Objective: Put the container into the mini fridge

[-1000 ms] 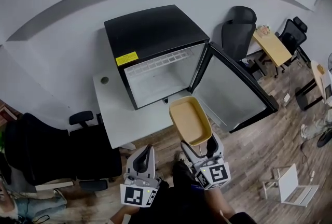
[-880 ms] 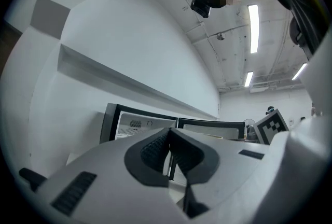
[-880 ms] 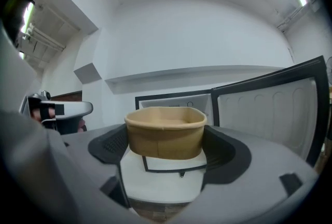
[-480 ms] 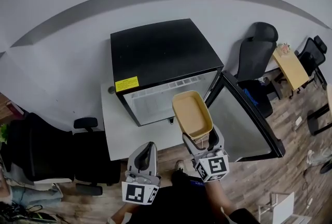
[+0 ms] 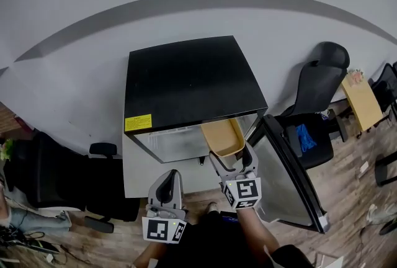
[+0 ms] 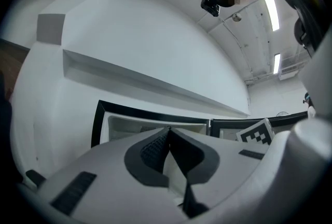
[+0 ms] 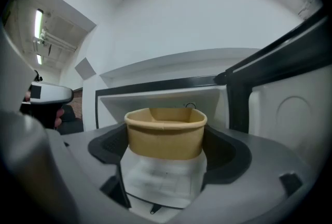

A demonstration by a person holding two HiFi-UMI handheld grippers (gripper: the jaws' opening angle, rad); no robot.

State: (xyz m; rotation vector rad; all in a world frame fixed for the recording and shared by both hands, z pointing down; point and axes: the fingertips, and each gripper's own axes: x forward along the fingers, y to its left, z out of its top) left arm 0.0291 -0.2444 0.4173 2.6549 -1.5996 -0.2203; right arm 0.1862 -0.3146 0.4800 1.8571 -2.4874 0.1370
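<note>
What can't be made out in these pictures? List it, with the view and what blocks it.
Mini fridge shelves: head view, hidden under its black top.
Container far end: head view, tucked under that top.
Yellow label print: head view, too small.
Container floor: right gripper view, behind its own near wall, held in the right tongs.

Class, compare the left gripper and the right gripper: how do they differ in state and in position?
The left gripper has its jaws together with nothing between them; the right gripper has its jaws clamped on the tan container. The left gripper is held back from the mini fridge; the right gripper reaches up to its open front. Both point toward the mini fridge.
</note>
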